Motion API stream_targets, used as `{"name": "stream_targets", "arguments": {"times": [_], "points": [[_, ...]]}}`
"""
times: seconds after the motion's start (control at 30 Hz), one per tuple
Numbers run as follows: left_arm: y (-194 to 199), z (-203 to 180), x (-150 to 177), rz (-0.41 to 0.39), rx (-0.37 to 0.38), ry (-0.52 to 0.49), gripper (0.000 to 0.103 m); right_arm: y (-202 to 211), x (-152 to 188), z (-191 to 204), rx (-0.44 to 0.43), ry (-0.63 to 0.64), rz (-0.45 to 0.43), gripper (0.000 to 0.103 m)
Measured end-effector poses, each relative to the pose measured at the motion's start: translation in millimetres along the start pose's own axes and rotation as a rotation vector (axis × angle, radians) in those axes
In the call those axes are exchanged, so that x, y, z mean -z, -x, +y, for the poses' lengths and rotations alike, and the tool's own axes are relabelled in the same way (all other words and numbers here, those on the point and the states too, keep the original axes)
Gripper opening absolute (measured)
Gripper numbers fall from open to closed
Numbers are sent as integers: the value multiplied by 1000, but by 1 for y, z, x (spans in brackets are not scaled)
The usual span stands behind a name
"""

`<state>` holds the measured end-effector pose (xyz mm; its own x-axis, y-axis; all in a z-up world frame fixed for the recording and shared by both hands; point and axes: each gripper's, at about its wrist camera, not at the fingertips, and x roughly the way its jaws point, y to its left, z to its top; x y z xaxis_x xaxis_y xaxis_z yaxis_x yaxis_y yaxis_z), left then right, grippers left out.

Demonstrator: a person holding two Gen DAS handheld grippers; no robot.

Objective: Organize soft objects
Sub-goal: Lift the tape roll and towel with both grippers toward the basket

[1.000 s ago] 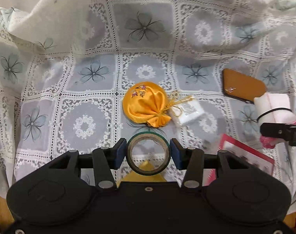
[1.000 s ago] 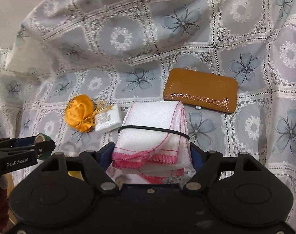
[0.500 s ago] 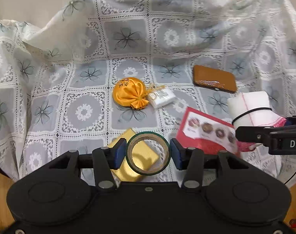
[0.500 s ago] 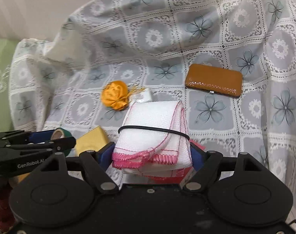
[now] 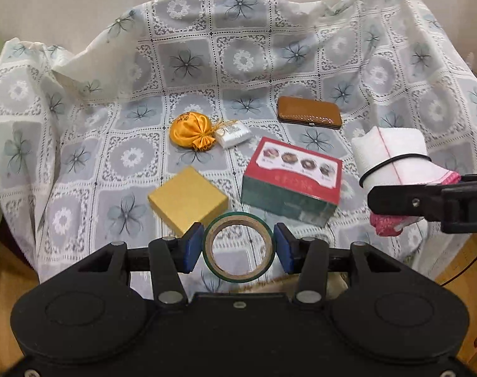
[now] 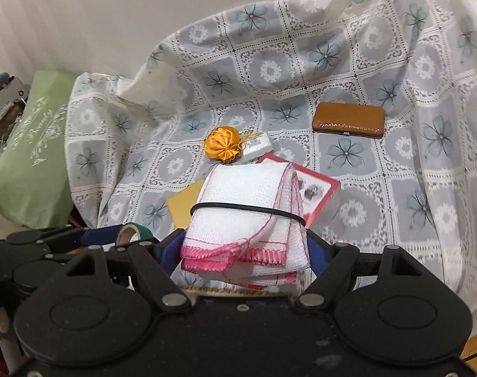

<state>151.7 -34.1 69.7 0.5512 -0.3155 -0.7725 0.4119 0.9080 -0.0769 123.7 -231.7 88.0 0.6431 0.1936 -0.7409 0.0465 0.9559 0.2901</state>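
Note:
My left gripper (image 5: 238, 246) is shut on a green tape roll (image 5: 238, 248), held above the near edge of the lace-covered seat. My right gripper (image 6: 244, 248) is shut on a folded white cloth with pink trim (image 6: 248, 216), bound by a black band; it also shows in the left wrist view (image 5: 392, 160) at the right. An orange satin pouch (image 5: 193, 135) with a small white packet (image 5: 235, 133) lies on the lace cloth (image 5: 128, 157) mid-seat. The tape roll shows in the right wrist view (image 6: 133, 232) at lower left.
A yellow box (image 5: 186, 202) and a red and green box (image 5: 292, 179) sit near the front. A brown case (image 5: 309, 116) lies further back. A green cushion (image 6: 31, 157) is at the left. Wooden floor (image 5: 6, 270) lies below the seat edge.
Both grippers have pulled back and up from the seat with their loads. The view widened, so the yellow box, the red and green box and the seat's front edge came into sight.

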Motion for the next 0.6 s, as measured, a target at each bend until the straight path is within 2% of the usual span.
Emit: {"name": "stream_targets", "arguments": {"times": [0.17, 0.33, 0.6], "points": [[15, -8, 28, -21, 10, 7, 48, 24, 33, 6, -9, -8, -38, 78], [23, -16, 56, -39, -13, 15, 48, 43, 66, 7, -49, -44, -56, 78], [11, -21, 92, -5, -61, 56, 48, 62, 110, 3, -64, -110, -76, 78]]}}
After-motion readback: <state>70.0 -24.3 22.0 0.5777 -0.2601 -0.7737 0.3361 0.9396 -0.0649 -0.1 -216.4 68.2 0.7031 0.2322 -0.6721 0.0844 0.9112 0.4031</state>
